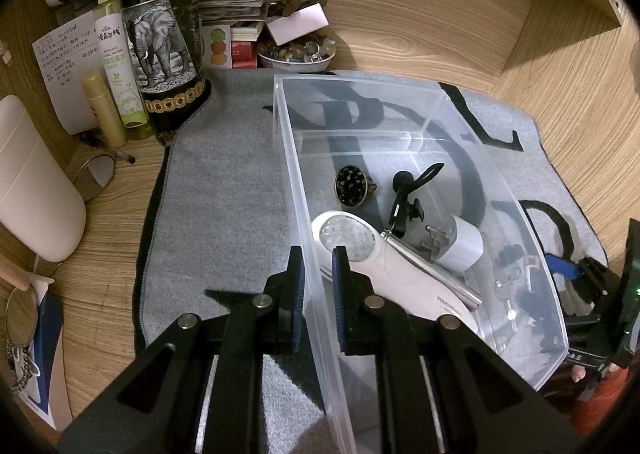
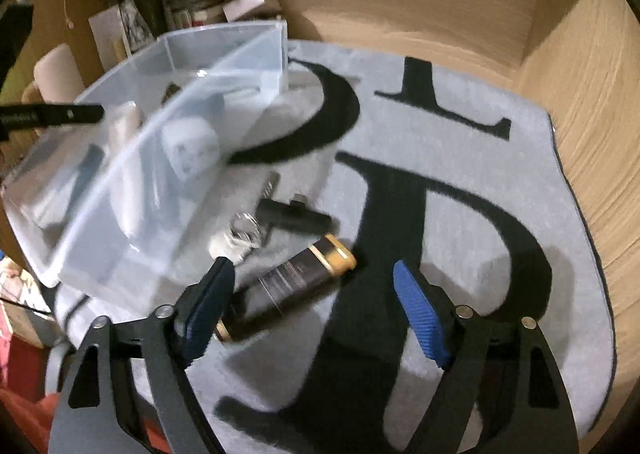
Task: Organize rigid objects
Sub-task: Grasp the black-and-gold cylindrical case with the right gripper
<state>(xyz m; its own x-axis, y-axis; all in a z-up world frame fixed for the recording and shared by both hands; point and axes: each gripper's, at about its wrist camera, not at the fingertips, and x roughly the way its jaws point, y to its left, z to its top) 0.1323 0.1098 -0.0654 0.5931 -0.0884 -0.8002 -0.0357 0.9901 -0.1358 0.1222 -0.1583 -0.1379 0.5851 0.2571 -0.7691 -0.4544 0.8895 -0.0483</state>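
A: What's the left gripper (image 1: 318,274) doing?
B: Its pads pinch the near wall of the clear bin (image 1: 472,122), which sits on the grey mat (image 1: 224,190).
A: And inside?
B: A white shaver (image 1: 384,266), a metal tube (image 1: 436,274), a plug (image 1: 460,246), then a ring (image 1: 351,186) and black clip (image 1: 408,194).
A: The right gripper (image 2: 314,274)?
B: Fingers spread wide, holding nothing, above a dark gold-capped tube (image 2: 288,282). Beyond lie a black bar (image 2: 296,216) and blurred metal bits (image 2: 244,234) beside the bin.

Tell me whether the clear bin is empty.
Not empty. The clear bin holds a white lint shaver, a white charger plug, a black clip and an oval ornament.
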